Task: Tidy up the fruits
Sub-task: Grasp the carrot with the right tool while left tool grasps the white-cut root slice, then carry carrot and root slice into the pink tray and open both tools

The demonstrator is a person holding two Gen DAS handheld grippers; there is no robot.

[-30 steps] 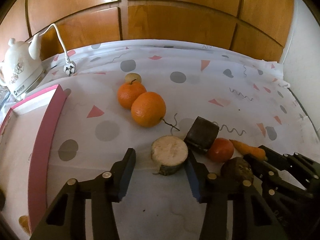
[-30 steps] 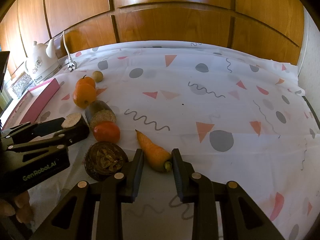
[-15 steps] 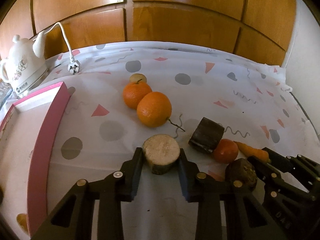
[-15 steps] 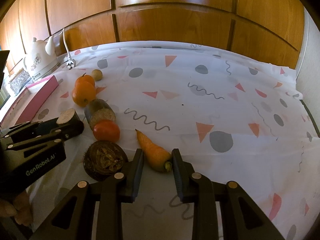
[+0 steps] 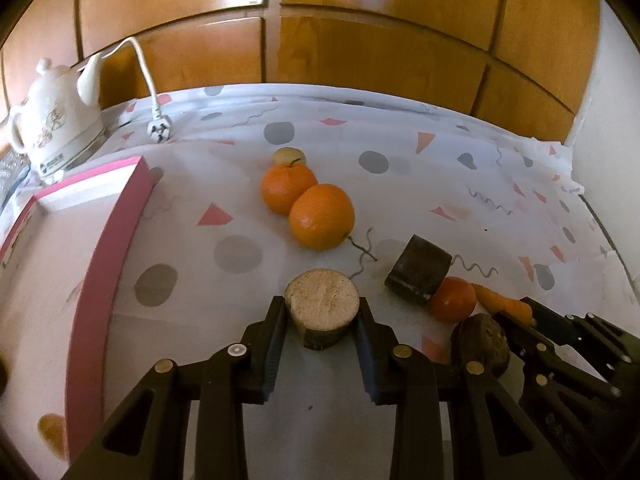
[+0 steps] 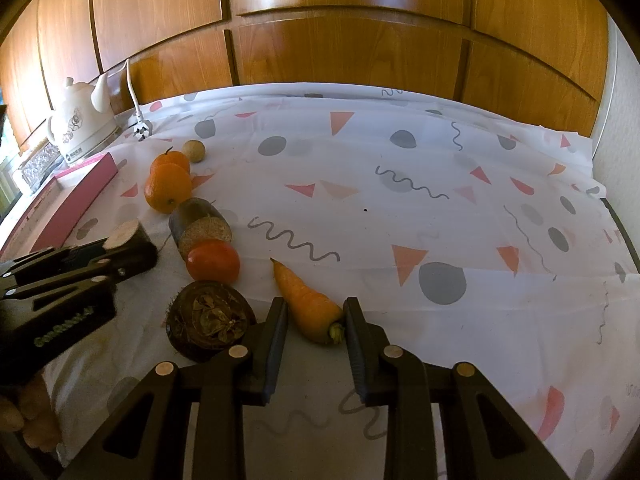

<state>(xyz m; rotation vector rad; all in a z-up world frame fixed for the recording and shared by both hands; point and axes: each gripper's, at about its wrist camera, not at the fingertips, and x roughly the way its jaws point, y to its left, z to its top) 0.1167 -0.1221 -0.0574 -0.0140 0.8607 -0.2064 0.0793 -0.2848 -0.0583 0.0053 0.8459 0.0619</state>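
My left gripper (image 5: 322, 312) is shut on a cut brown stump-like piece with a pale top (image 5: 322, 304), lifted a little off the cloth; it also shows in the right wrist view (image 6: 124, 234). My right gripper (image 6: 316, 312) is open with its fingers on either side of the thick end of a carrot (image 6: 308, 304). Beside it lie a dark round root (image 6: 210, 320), a tomato (image 6: 214, 260), a second dark cut piece (image 6: 200, 224), two oranges (image 5: 322, 216) (image 5: 288, 188) and a small pale fruit (image 5: 288, 155).
A pink-edged box (image 5: 108, 240) lies at the left. A white kettle (image 5: 56, 120) and its plug (image 5: 159, 130) stand at the back left. Wooden panels (image 6: 340, 52) back the patterned tablecloth (image 6: 440, 208). A wall rises at the right.
My left gripper moved forward around the pale-topped piece, closed on it and raised it slightly. The right gripper has stayed around the carrot's end.
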